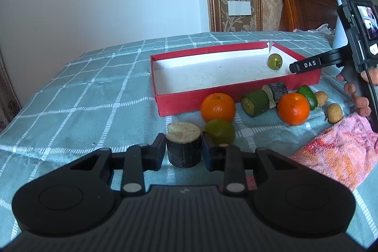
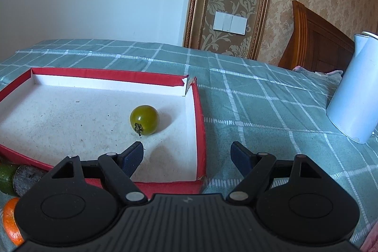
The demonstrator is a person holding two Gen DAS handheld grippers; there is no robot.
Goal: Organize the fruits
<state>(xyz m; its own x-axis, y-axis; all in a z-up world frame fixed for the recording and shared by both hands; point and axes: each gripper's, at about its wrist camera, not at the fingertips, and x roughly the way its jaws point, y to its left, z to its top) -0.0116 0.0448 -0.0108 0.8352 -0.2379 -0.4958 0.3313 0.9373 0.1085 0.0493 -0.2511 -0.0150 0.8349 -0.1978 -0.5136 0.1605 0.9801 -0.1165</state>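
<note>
Left claw (image 1: 183, 150): my fingers are closed against the two sides of a dark-skinned cane stub (image 1: 183, 145), which stands upright on the bed cover (image 1: 82, 110) with its pale cut face up.

Just past it at 1 o'clock: a green round fruit (image 1: 220, 131), touching the near orange (image 1: 217, 107).

Further out, in a loose row in front of the red box's (image 1: 189, 103) near wall:
- green cane piece (image 1: 255, 102), lying on its side
- dark cane piece (image 1: 275, 93), butted against it
- second orange (image 1: 293, 108)
- green oval fruit (image 1: 307, 96), behind that orange
- two tan longans (image 1: 333, 113), at the row's 3 o'clock end

At 3 o'clock from my left claw: a pink patterned towel (image 1: 340, 155) on the bed.

Right claw (image 2: 187, 155): my fingers stand wide apart and grip nothing. One pad hangs over the box floor, the other outside the box's right-hand wall (image 2: 200, 131).

Just beyond the inner pad at 12 o'clock: one small green tomato (image 2: 144, 119), stem toward me, resting on the white floor near the box's far right corner, which is split open.

At 2 o'clock, well apart from the box: a white cylindrical container (image 2: 352, 96) standing on the bed.
</note>
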